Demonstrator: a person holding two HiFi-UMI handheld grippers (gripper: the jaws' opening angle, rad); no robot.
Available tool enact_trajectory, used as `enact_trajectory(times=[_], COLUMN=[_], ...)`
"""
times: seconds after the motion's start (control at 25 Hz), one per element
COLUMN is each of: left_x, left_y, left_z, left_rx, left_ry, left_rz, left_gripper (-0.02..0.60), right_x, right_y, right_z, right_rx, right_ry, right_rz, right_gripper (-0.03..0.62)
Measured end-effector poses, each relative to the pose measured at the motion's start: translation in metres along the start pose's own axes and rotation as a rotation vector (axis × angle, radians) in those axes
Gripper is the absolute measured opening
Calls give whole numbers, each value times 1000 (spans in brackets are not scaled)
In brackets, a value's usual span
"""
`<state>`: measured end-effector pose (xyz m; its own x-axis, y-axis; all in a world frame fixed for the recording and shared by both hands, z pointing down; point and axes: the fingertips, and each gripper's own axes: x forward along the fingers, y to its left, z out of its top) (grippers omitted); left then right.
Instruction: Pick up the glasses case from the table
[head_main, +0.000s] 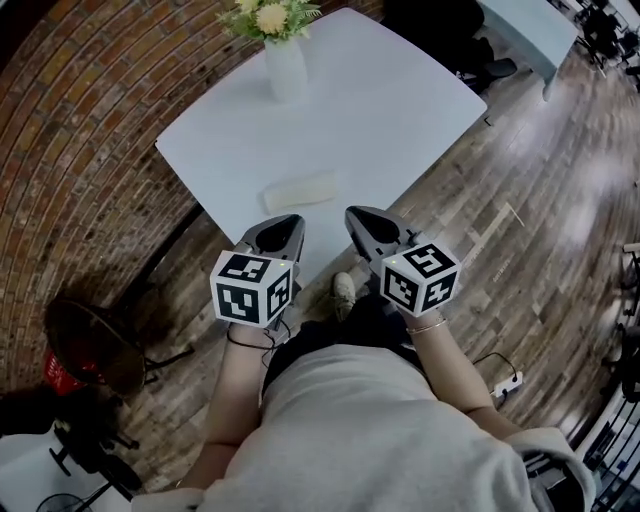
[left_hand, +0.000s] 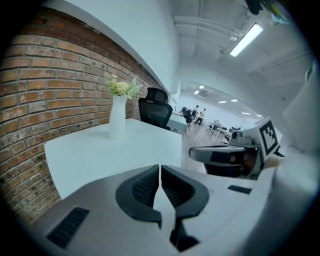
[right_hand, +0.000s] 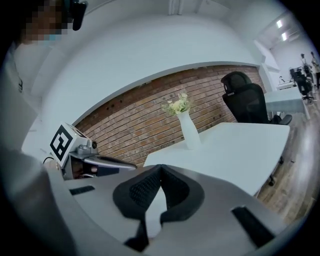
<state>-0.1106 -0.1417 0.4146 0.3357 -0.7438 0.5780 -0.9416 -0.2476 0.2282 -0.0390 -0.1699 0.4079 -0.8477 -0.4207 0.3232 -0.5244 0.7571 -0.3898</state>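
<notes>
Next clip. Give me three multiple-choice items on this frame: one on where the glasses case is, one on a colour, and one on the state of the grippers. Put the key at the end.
1. Where does the glasses case lie?
A. On the table, near one edge, across from the vase
B. On the floor
C. On the office chair

2. What colour is the vase?
A. Red
B. White
C. Black

3. How do the fingers of the left gripper and right gripper stand?
A. Both wide open
B. Left shut on the case
C. Both shut, nothing between them

Key: 1 A, the head view shows the case on the tabletop near the edge opposite the vase. 2 B, the vase is white in every view. 3 C, each gripper view shows its fingers together and empty.
</notes>
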Motion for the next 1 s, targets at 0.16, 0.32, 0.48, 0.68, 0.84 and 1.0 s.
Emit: enact_trajectory(times=[0.16, 0.32, 0.48, 0.68, 0.84, 1.0], left_x=[29, 48, 60, 70, 74, 75], left_y=[14, 28, 44, 57, 67, 69], left_z=[9, 8, 6, -1, -8, -11], left_rx=[4, 4, 1, 5, 6, 32], left_ry=[43, 83, 102, 140, 164, 189], left_rz=[23, 59, 104, 108, 105, 58], left_gripper=[14, 14, 15, 15, 15, 15], right_x=[24, 39, 49, 59, 65, 73], right_y=[-32, -53, -67, -78, -77, -73], right_z=[12, 13, 7, -10, -23, -18], right_rx=[9, 20, 41, 90, 129, 124], right_ry=[11, 42, 66, 84, 101, 91], right_rz=[24, 41, 49, 38, 25, 29], right_gripper=[-2, -2, -2, -2, -2, -2])
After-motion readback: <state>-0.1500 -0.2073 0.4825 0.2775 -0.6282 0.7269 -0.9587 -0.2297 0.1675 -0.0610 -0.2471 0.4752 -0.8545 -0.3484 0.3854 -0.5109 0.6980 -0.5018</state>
